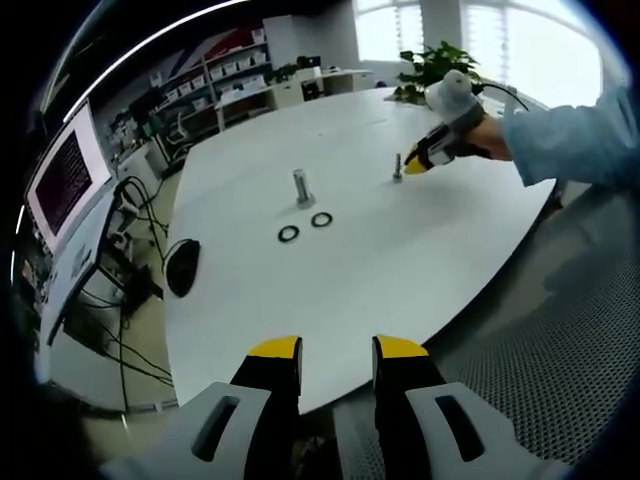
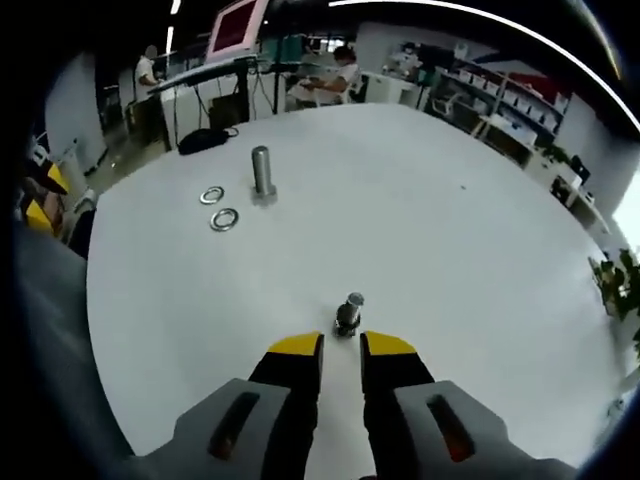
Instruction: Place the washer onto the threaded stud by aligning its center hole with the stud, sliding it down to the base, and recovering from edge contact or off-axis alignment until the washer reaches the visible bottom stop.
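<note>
Washers [image 2: 224, 218] first: we've got two flat dark rings lying on the smooth white surface [image 2: 420, 200], just beside the tall shiny metal stud [image 2: 263, 171], one touching nothing, the other [image 2: 211, 194] right next to it. A smaller stud [image 2: 349, 312] stands well apart from the tall one, just ahead of our right tongs [image 2: 340, 348], whose yellow-tipped jaws sit slightly apart around nothing. Left tongs [image 1: 336, 350] are parted too, hanging off the surface edge. Threads on either stud are too small to make out. A black mouse [image 1: 182, 267] sits near the rim.
</note>
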